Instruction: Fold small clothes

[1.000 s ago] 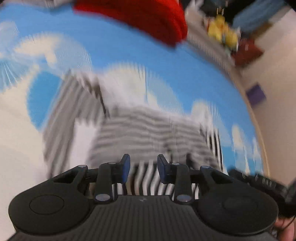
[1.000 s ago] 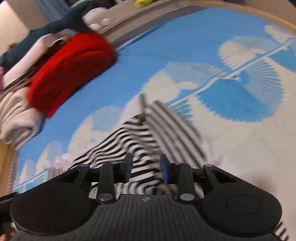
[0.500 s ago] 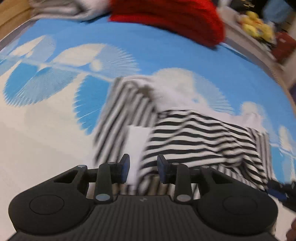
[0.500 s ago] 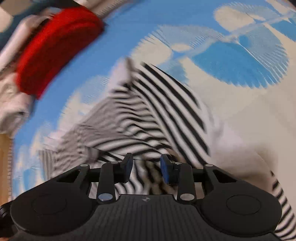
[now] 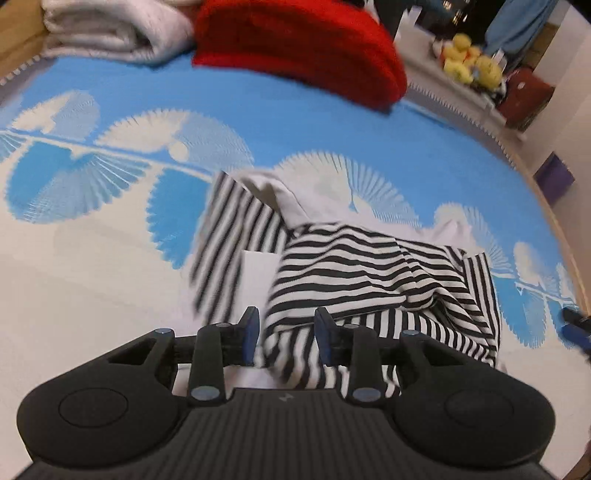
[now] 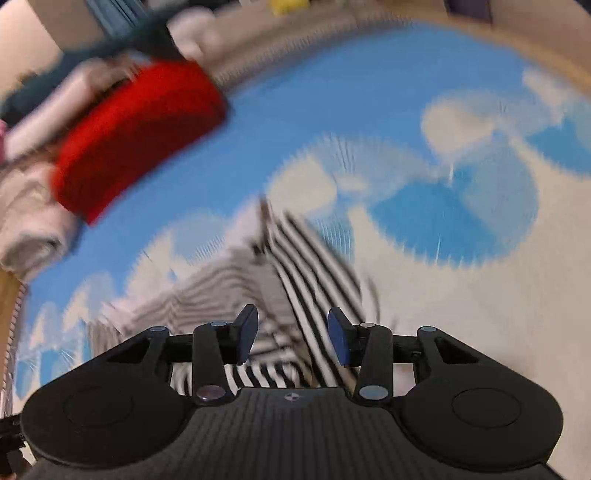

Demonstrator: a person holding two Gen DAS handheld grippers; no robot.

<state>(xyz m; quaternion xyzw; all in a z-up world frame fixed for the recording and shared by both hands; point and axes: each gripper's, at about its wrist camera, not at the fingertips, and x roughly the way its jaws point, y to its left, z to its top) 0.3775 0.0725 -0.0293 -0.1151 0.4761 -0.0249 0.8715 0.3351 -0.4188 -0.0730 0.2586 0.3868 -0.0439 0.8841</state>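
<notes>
Striped garment (image 5: 369, 269) now lies half-folded on the blue-and-white bedspread (image 5: 295, 125); right tongs (image 6: 291, 334) are opening, cloth below them unpinched; left tongs (image 5: 286, 332) gape over its edge; fold apparently laid.

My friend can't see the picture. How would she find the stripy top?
Look at the big blue and white patterned cover spread across the bed. A red folded bundle and a pale folded one sit along its far edge. The stripy top lies rumpled in the middle, closer to the grippers, and is the only thing with black and white stripes.
</notes>
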